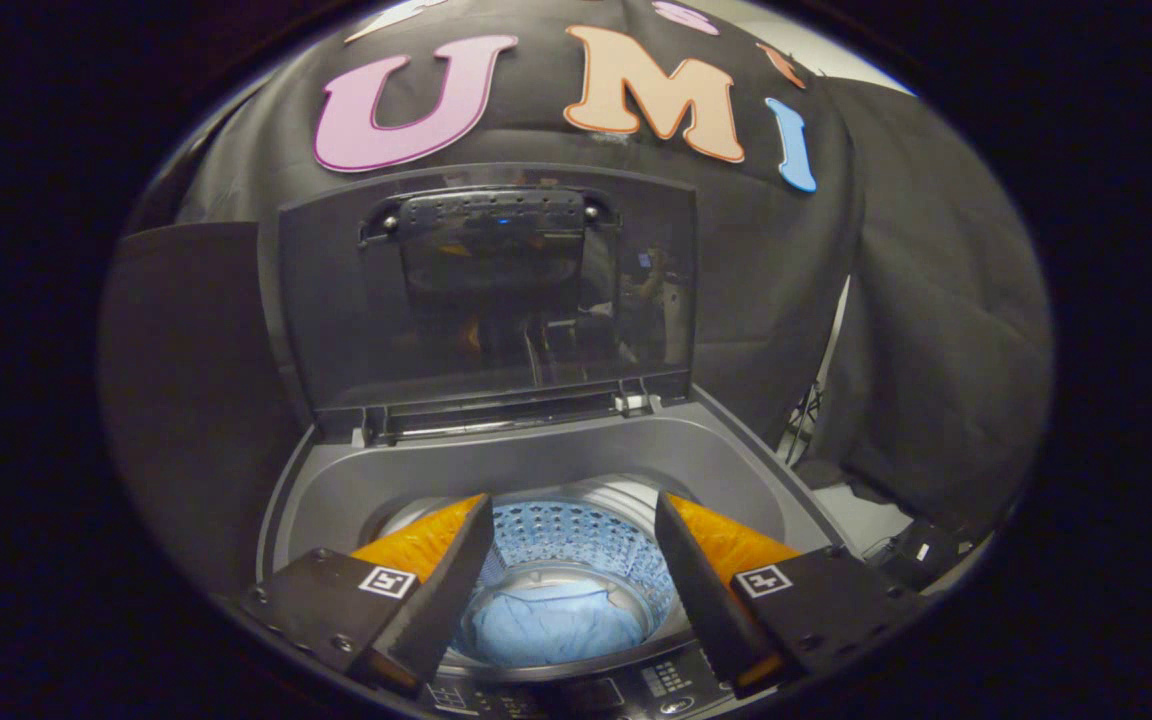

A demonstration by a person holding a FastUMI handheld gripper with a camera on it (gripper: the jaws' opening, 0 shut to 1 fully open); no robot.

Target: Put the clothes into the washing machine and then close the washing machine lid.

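Note:
A grey top-loading washing machine [546, 465] stands below me with its glass lid [486, 290] raised upright against the booth wall. A light blue garment [554, 625] lies crumpled at the bottom of the perforated steel drum [576, 535]. My gripper [573, 520] hangs over the drum mouth, open wide, with nothing between its fingers; the blue garment shows far below, in the gap between them. The lid's handle bar [491, 212] sits at the lid's top edge, well beyond the fingers.
The machine's control panel [576, 695] lies along the near rim, just under the fingers. Black cloth wall surrounds the machine at the back and right. A pale floor patch with dark gear and cables [901, 550] lies to the machine's right.

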